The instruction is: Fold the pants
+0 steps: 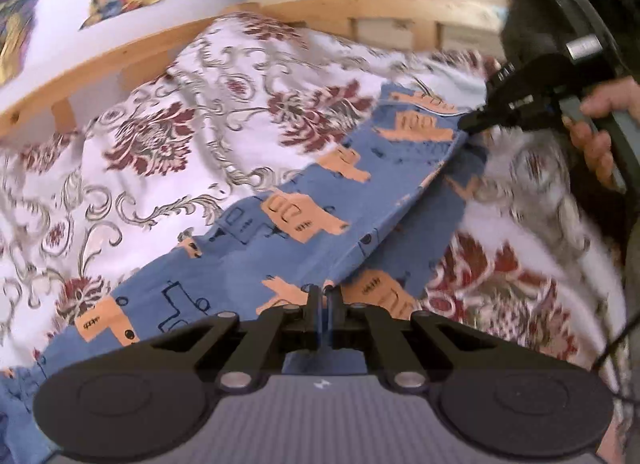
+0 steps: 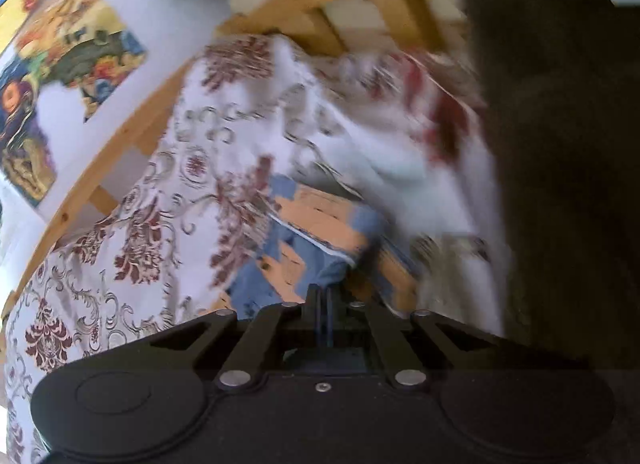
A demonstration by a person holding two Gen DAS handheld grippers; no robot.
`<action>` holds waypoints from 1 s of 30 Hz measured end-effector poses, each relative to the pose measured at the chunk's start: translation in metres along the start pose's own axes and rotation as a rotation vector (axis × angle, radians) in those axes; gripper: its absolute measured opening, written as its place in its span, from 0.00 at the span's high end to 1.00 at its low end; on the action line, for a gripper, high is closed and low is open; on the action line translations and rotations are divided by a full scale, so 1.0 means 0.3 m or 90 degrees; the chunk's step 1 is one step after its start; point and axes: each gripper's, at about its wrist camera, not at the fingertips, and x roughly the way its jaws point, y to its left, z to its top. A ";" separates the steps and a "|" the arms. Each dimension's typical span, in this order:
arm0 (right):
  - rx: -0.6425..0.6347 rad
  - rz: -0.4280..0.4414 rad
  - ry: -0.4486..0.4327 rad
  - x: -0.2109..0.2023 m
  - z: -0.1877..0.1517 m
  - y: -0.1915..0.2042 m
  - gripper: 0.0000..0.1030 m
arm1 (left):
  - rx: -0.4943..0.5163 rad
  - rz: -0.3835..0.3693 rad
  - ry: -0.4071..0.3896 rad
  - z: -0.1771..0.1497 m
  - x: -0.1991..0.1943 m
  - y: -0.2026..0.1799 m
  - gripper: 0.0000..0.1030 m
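Note:
Blue pants [image 1: 340,199] printed with orange shapes lie stretched across a white floral bedspread [image 1: 168,135]. My left gripper [image 1: 323,291] is shut on the near edge of the pants, a fold of blue cloth pinched between its fingers. At the upper right of the left wrist view, my right gripper [image 1: 474,121] is shut on the far corner of the pants, held by a hand [image 1: 596,131]. In the right wrist view the right gripper [image 2: 323,291] pinches the blue and orange pants [image 2: 316,232]; that view is motion-blurred.
A wooden slatted bed frame [image 1: 280,7] runs along the far side of the bedspread [image 2: 132,232]. Behind it is a white wall with colourful pictures [image 2: 60,43]. A dark shape [image 2: 560,143] fills the right side of the right wrist view.

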 end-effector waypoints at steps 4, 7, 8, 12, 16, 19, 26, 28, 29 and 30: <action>-0.012 0.000 0.006 -0.008 -0.015 0.007 0.99 | 0.040 0.009 0.015 -0.013 0.004 -0.036 0.97; -0.009 -0.003 0.013 -0.021 -0.035 -0.001 0.98 | 0.051 0.015 0.023 -0.018 0.005 -0.041 0.97; -0.009 -0.010 0.023 -0.024 -0.039 -0.012 0.99 | 0.053 0.017 0.026 -0.020 0.008 -0.041 0.97; -0.014 -0.037 0.044 -0.021 -0.044 -0.033 0.91 | 0.061 0.023 0.038 -0.026 0.029 -0.050 0.97; -0.003 -0.039 0.035 -0.030 -0.045 -0.039 0.80 | 0.069 0.028 0.041 -0.035 0.032 -0.056 0.97; -0.004 -0.041 0.024 -0.030 -0.045 -0.038 0.75 | 0.065 0.027 0.041 -0.035 0.030 -0.055 0.97; 0.005 -0.044 -0.019 -0.014 -0.019 -0.039 0.76 | 0.070 0.030 0.041 -0.043 0.030 -0.060 0.97; -0.013 -0.064 -0.026 0.000 -0.013 -0.028 0.90 | 0.069 0.029 0.041 -0.044 0.030 -0.060 0.97; -0.029 -0.076 -0.030 0.001 -0.014 -0.021 0.93 | 0.066 0.028 0.040 -0.045 0.028 -0.059 0.97; -0.044 -0.084 -0.034 -0.003 -0.018 -0.014 0.94 | 0.064 0.027 0.040 -0.045 0.027 -0.057 0.97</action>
